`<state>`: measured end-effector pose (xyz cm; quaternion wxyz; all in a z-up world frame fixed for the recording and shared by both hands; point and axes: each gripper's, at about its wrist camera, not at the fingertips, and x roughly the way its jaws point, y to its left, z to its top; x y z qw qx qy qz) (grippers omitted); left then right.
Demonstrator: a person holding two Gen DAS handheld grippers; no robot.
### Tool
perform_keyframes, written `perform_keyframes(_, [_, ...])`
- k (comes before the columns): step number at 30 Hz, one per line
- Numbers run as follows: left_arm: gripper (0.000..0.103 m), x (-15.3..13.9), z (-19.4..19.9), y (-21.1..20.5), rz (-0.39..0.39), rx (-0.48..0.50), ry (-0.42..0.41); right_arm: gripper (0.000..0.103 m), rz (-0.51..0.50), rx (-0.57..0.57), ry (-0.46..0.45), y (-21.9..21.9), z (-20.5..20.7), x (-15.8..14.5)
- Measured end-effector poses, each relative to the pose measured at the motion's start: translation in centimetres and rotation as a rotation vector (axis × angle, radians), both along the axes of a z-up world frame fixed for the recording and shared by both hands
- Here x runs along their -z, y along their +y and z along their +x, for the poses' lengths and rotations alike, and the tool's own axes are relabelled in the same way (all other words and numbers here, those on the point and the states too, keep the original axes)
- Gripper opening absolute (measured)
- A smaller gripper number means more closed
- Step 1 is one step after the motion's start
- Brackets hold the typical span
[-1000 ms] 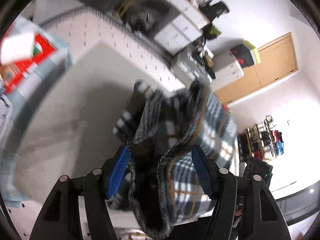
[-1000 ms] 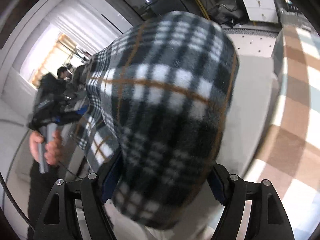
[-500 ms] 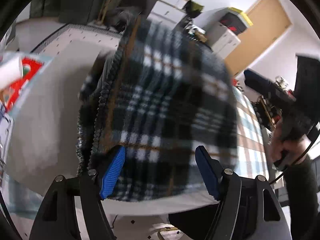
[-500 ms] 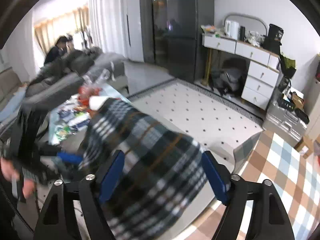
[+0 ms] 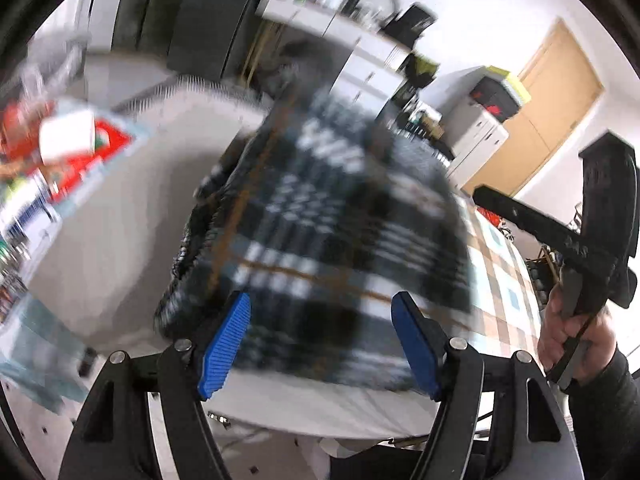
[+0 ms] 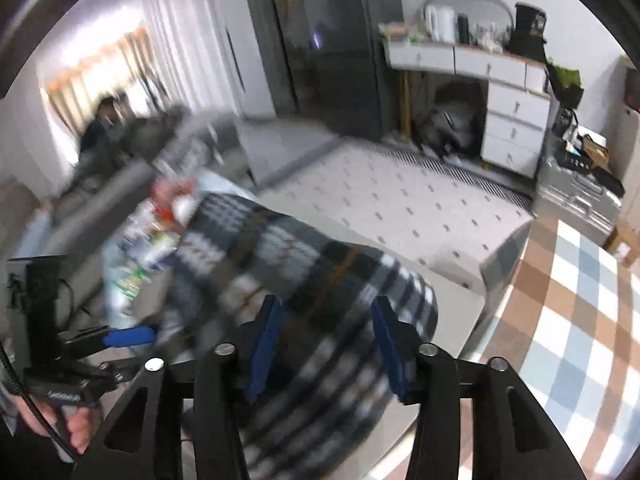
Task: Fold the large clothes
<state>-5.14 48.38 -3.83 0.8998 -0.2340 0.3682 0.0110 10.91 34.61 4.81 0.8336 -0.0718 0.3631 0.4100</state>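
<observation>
A dark plaid fleece garment [image 5: 340,216] lies in a folded heap on the pale grey table top [image 5: 120,220], blurred by motion. My left gripper [image 5: 320,340] hovers just short of its near edge, jaws open, pads not pressing the cloth. In the right wrist view the same garment [image 6: 320,264] lies under and beyond my right gripper [image 6: 326,344], whose jaws are closing with nothing pinched between the pads. The left gripper's blue pad [image 6: 128,336] shows at the garment's left side, a hand [image 6: 76,428] on its handle. The hand [image 5: 572,328] holding the right gripper is at far right.
A brown-and-blue checked cloth [image 6: 580,300] covers the surface to the right. Red and white packets [image 5: 80,148] clutter the table's left end. Beyond are a dotted rug [image 6: 400,200], a white dresser [image 6: 512,120], a dark fridge [image 6: 332,40] and a seated person [image 6: 100,128].
The garment, earlier draped over both grippers' jaws, now lies on the table, free of them. The right gripper has risen and its jaws have narrowed; the left has drawn back.
</observation>
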Motion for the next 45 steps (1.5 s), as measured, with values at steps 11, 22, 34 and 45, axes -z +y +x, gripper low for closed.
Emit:
perform_keyframes(11, [0.092, -6.7, -5.4, -10.0, 0.306, -0.12, -0.213, 0.091, 0.37, -0.024, -0.176, -15.7, -14.6, -3.2])
perform_keyframes(22, [0.102, -6.9, -10.8, -13.1, 0.45, -0.245, -0.405, 0.103, 0.437, 0.086, -0.352, -20.2, -24.1, -3.5])
perform_keyframes(34, [0.102, -6.9, -12.1, -14.3, 0.478, -0.229, -0.384, 0.103, 0.42, 0.12, -0.351, -20.4, -27.8, -2.4])
perform_keyframes(45, [0.102, -6.7, -11.8, -14.3, 0.491, -0.228, -0.391, 0.103, 0.41, 0.12, -0.359, -20.3, -28.4, -2.0])
